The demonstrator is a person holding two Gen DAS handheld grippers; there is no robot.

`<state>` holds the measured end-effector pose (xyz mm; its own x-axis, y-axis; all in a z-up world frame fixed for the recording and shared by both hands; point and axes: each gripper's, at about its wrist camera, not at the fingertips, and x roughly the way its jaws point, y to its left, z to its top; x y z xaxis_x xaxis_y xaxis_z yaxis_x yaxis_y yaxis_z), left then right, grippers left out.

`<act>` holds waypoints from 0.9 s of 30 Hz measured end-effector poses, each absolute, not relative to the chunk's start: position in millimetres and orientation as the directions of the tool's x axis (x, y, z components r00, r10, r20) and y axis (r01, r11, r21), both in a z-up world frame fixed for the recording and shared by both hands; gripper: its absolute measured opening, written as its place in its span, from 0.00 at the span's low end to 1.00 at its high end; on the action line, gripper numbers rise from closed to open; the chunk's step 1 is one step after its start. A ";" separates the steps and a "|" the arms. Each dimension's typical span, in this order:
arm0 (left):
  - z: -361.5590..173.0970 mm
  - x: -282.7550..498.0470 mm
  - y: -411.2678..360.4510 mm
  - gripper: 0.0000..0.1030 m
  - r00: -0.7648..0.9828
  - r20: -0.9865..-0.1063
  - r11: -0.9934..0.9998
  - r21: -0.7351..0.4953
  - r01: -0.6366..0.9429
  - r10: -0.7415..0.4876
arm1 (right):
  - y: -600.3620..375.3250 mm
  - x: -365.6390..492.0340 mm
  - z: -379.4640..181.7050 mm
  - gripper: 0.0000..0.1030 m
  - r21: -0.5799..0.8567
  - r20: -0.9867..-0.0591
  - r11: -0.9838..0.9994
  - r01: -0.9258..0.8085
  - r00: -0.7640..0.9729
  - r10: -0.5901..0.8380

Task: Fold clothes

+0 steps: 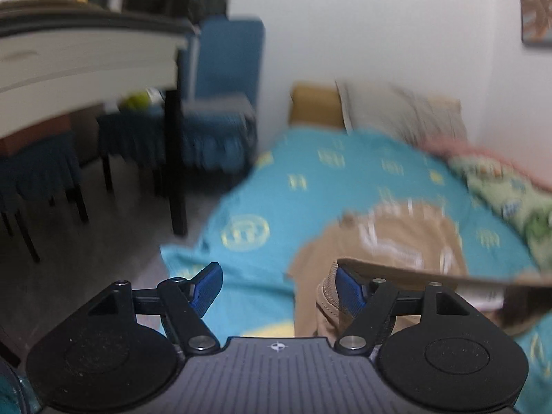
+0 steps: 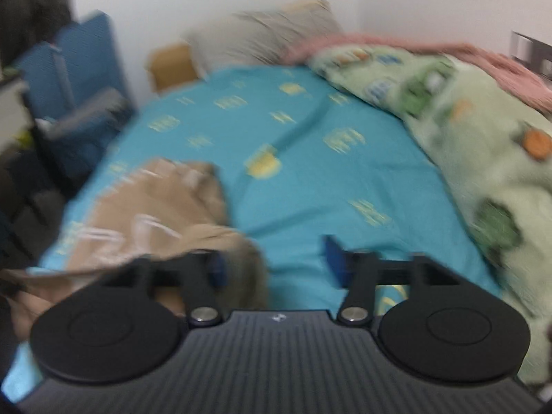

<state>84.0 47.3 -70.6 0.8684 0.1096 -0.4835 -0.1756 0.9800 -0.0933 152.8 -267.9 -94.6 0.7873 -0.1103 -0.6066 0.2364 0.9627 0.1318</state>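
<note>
Two grippers hover over my landmark, the turquoise bedsheet (image 1: 276,189), where a tan garment (image 1: 390,238) with white lettering lies crumpled near the sheet's near edge. My left gripper (image 1: 279,286) has its blue-padded fingers spread wide, nothing between them; the right-hand pad (image 1: 350,291) touches a raised fold of the tan cloth, and a taut edge of that cloth runs off to the right above the sheet. My right gripper (image 2: 276,265) also stands apart, with bare sheet showing in the gap. Its left pad (image 2: 217,269) sits against the garment (image 2: 165,207), though motion blur keeps me from telling whether any cloth is hooked over it. From that right wrist view the garment lies on the left half of the sheet (image 2: 310,172). Along the sheet's right side bunches a green patterned blanket (image 2: 465,131), with a pink blanket (image 2: 414,48) behind it by the wall. Beyond the sheet's far end lean a pillow (image 1: 414,110) and a cardboard box (image 1: 315,103). Left of the sheet, off the bed, stand a blue chair (image 1: 224,103) and a white table (image 1: 86,55) on dark legs. Both views are smeared.
</note>
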 end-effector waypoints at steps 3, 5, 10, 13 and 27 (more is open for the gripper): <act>-51.6 78.8 49.7 0.73 0.909 -0.394 0.974 -0.115 -0.196 0.136 | -276.0 153.5 -93.3 0.71 0.155 -0.609 0.952 0.263 0.784 -0.117; -32.2 74.9 49.9 0.73 0.932 -0.330 0.971 -0.127 -0.205 0.153 | -279.6 148.7 -78.8 0.73 0.177 -0.579 0.949 0.260 0.808 -0.113; 56.4 71.4 78.8 0.69 0.937 -0.181 0.894 -0.291 -0.341 0.298 | -284.7 135.1 5.1 0.73 0.210 -0.411 0.938 0.277 0.895 -0.173; 106.5 76.5 108.1 0.70 0.957 -0.189 0.875 -0.397 -0.278 0.219 | -287.4 133.6 49.0 0.73 0.244 -0.369 0.945 0.218 0.922 -0.117; -9.8 38.8 3.3 0.81 0.870 -0.449 0.943 -0.330 0.049 -0.203 | -264.7 118.0 61.7 0.72 0.194 -0.377 0.981 0.029 0.925 0.047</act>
<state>38.8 3.3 -9.8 0.8700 -0.2030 -0.4494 0.0492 0.9426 -0.3304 118.0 -264.7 61.7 0.9251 0.0472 -0.3767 0.0288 0.9806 0.1937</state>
